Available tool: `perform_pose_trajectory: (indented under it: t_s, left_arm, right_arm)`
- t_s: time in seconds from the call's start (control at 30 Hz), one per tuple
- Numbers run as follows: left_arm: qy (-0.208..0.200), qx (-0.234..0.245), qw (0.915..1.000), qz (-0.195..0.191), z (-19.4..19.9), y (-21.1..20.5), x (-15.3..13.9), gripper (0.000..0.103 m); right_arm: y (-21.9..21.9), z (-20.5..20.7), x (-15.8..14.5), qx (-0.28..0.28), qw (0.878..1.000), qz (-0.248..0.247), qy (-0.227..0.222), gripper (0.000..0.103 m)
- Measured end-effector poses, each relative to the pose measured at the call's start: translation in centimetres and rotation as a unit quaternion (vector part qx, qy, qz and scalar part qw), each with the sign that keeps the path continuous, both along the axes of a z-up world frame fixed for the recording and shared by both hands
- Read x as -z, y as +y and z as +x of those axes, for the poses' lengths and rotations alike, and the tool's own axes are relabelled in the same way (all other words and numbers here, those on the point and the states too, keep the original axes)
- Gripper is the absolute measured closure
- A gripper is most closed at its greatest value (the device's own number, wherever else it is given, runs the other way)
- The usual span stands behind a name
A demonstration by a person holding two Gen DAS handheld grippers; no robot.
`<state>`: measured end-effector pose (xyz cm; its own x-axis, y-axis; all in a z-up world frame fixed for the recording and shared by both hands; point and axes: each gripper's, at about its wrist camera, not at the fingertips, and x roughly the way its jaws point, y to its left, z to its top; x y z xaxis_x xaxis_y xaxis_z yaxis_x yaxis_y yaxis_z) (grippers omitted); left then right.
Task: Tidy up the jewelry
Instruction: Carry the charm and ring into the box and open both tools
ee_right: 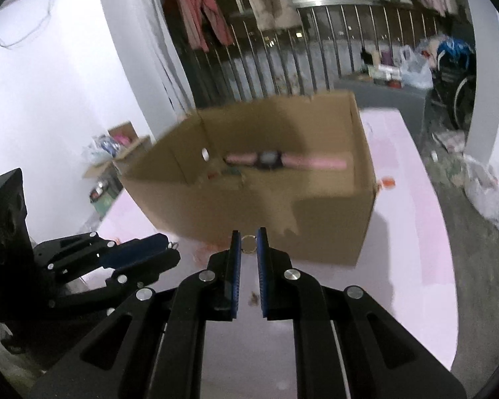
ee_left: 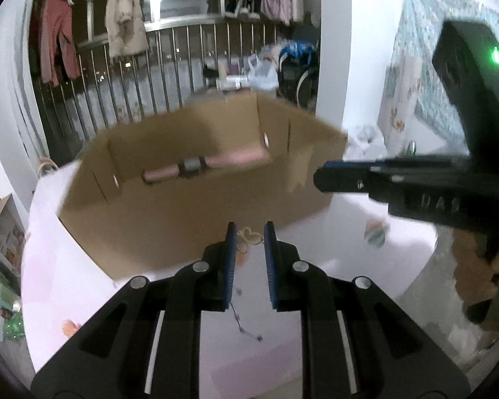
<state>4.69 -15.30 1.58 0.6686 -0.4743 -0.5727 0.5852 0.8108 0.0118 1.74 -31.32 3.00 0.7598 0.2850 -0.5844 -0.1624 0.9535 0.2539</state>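
Now your left tool (ee_left: 249,232) is pinching a thin gold chain (ee_left: 248,237) between its blue pads. The chain has a little butterfly shape at the top. A bit more chain with tiny beads hangs down below the pads, over the pink desk (ee_left: 66,282).

Your right tool (ee_right: 249,237) is squeezing a small silver ring (ee_right: 248,243) at its tips. The ring pokes up a little between the two blue pads. You can see your left tool in that view too, low on the left side.

Both tools are up in the air, just in front of a brown cardboard box (ee_right: 332,226). The box sits on the pink desk and its top is open. Inside it lies a watch (ee_right: 269,160) with a pink strap and a dark face. Some small things lie next to the watch, but they are too blurry to name.

Behind the box are metal bars, and clothes (ee_left: 124,16) hang above them.
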Motion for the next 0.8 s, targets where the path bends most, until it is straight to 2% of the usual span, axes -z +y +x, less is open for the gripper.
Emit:
perform_pose_trajectory:
  t_s: [0.1,0.23,0.33,0.47,0.53,0.6,0.7,0.8]
  left_arm:
    - [-0.021,-0.002,0.9996,-0.018,1.2,0.3,-2.1,0.088]
    - [-0.041,-0.008,0.9991,-0.005,3.5,-0.3,-3.2,0.088]
    - [-0.027,-0.008,0.9996,0.003,6.3,-1.0,-2.7,0.088]
    - [0.001,-0.025,0.9996,0.016,9.2,-1.6,-0.7,0.087]
    - [0.009,-0.034,0.9993,0.015,9.7,-1.4,-0.1,0.083]
    - [0.016,-0.037,0.9992,-0.001,9.9,-0.9,0.0,0.069]
    - [0.017,-0.04,0.9989,-0.018,9.4,0.2,0.2,0.064]
    - [0.022,-0.045,0.9983,-0.03,8.8,1.2,0.2,0.064]
  right_arm:
    - [0.0,0.9,-1.6,-0.006,1.0,0.007,-0.023,0.093]
    - [0.2,2.8,-2.7,-0.005,0.999,-0.006,-0.04,0.093]
    - [0.1,4.8,-2.4,0.005,0.999,-0.014,-0.033,0.093]
    - [-0.3,7.4,-0.9,0.028,0.999,-0.024,-0.001,0.093]
    - [-0.5,8.1,-0.3,0.032,0.999,-0.023,0.012,0.092]
    - [-0.7,8.1,-0.2,0.035,0.999,-0.023,0.012,0.091]
    - [-0.9,7.6,-0.4,0.039,0.999,-0.023,0.004,0.08]
    - [-1.2,6.7,-0.6,0.039,0.999,-0.02,-0.002,0.08]
